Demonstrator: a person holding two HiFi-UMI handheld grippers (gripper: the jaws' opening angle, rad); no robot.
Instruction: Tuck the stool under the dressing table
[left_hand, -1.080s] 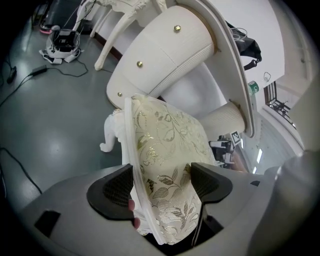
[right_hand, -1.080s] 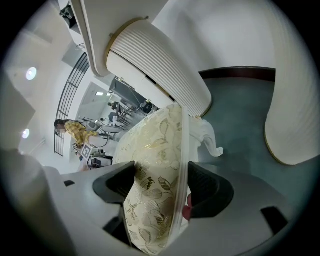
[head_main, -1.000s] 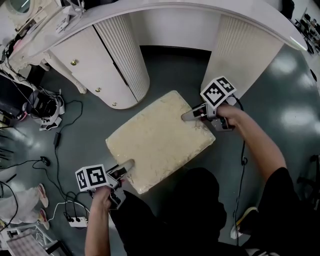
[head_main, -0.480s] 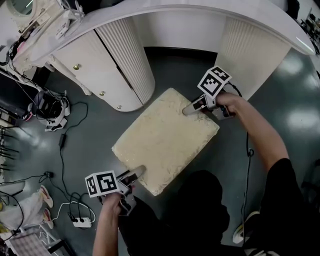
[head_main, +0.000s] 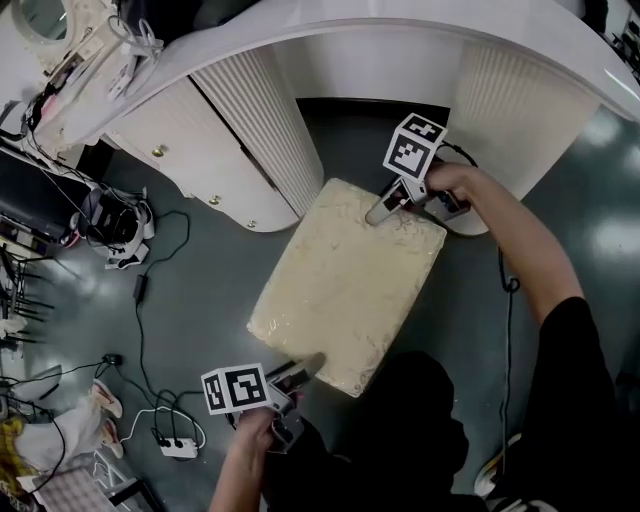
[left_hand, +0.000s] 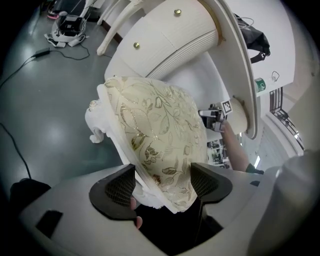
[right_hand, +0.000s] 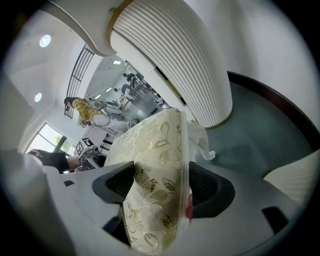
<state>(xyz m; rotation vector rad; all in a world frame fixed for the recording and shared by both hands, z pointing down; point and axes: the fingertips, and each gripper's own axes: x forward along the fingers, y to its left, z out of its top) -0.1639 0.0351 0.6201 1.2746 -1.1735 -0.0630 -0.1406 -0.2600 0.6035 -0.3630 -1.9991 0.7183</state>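
centre of the head view: cream, leaf-patterned stool (head_main: 350, 285), set aslant on the dark grey floor (head_main: 200, 280), long axis from lower left to upper right. upper end just at the mouth of the dark gap between the two ribbed pedestals (head_main: 265, 130) of the white dressing table (head_main: 400, 20). most of the seat out in front of that gap, not under the curved top.

near the lower edge of the frame: left gripper (head_main: 300, 368), marker cube (head_main: 235, 388) to its left, reaching up and right onto the stool's lower end. upper right of centre: right gripper (head_main: 385, 208), its cube above it, reaching down and left onto the stool's upper end, opposite the other one.

in the left gripper view: jaws wide and clamped on the stool (left_hand: 160, 125), cushion end filling the space between the pads at bottom centre, left pad against the white frame edge, right pad against the fabric. curled white leg (left_hand: 97, 127) at mid-left, dressing table (left_hand: 170, 35) across the top, right gripper (left_hand: 212, 117) small at the far end of the seat.

in the right gripper view: jaws likewise closed on the stool (right_hand: 155, 170), cushion edge upright between the pads at bottom centre, pressed from both sides. a ribbed pedestal (right_hand: 185, 65) close above, upper centre. left gripper (right_hand: 87, 145) small at mid-left, past the seat.
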